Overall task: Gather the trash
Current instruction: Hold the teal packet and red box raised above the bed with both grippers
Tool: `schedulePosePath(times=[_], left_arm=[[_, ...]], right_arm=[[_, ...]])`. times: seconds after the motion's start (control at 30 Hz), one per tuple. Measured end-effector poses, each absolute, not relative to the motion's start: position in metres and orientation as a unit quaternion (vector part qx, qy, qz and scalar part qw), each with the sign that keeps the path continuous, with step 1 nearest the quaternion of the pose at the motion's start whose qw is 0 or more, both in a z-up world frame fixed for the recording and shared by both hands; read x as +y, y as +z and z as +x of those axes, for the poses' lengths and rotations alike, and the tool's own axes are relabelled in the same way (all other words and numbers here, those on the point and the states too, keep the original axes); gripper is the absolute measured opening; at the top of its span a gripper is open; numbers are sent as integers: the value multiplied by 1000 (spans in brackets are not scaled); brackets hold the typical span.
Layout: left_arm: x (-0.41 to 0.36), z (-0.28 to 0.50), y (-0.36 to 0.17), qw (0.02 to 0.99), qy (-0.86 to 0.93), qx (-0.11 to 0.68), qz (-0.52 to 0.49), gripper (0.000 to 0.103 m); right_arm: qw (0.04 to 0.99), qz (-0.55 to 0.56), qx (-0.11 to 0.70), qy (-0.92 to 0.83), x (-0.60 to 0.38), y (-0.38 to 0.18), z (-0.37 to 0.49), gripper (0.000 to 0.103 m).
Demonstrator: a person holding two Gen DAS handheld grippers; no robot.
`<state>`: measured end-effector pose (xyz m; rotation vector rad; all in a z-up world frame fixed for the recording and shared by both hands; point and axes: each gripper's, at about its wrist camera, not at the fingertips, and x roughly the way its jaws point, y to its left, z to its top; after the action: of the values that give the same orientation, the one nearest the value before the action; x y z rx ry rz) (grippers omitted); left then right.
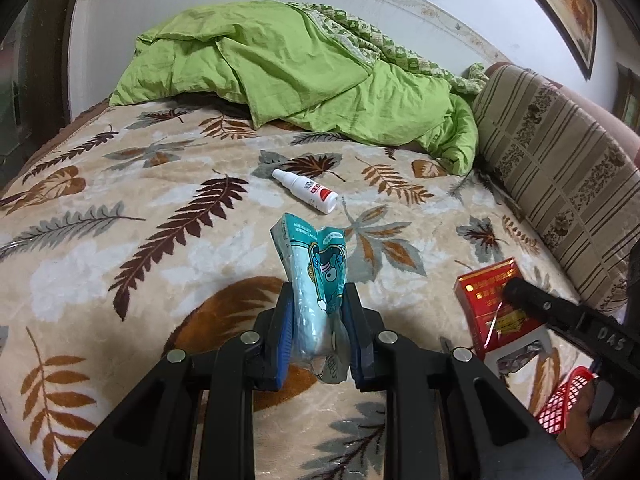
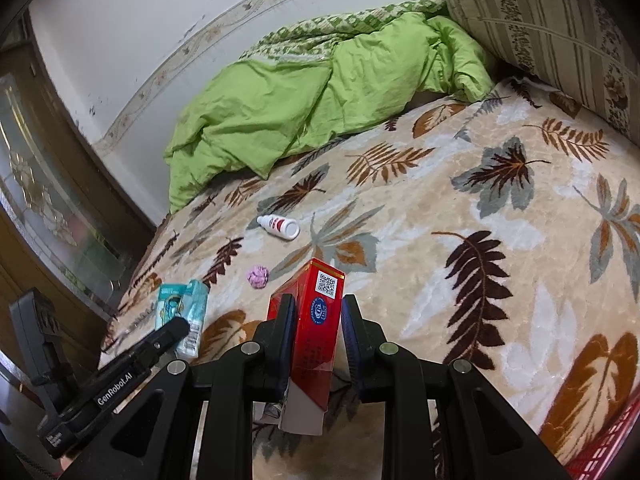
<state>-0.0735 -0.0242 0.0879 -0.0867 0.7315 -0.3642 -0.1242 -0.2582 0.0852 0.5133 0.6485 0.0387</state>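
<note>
You are gripping a crumpled teal tissue packet (image 1: 316,280) in the left gripper (image 1: 318,308) and a red cardboard cigarette box (image 2: 316,320) in the right gripper (image 2: 316,324), both lifted above the leaf-patterned blanket (image 1: 120,240); keep both clamped until you are carrying them over the red mesh basket (image 1: 568,400) beside the box.

left hand-held gripper (image 1: 317,300) and right hand-held gripper (image 2: 316,312) both clamped, level.

Green quilt (image 1: 304,76), striped cushion (image 1: 556,168)
</note>
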Motion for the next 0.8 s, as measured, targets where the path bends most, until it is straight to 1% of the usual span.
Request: schedulePosePath(times=[0.23, 0.8], left_arm=[[-31, -74, 87, 926, -160, 343, -16, 22], [-37, -78, 88, 931, -152, 331, 5, 22]], right_arm=[[913, 264, 311, 29, -263, 81, -120, 24], [912, 263, 313, 35, -259, 79, -116, 25]])
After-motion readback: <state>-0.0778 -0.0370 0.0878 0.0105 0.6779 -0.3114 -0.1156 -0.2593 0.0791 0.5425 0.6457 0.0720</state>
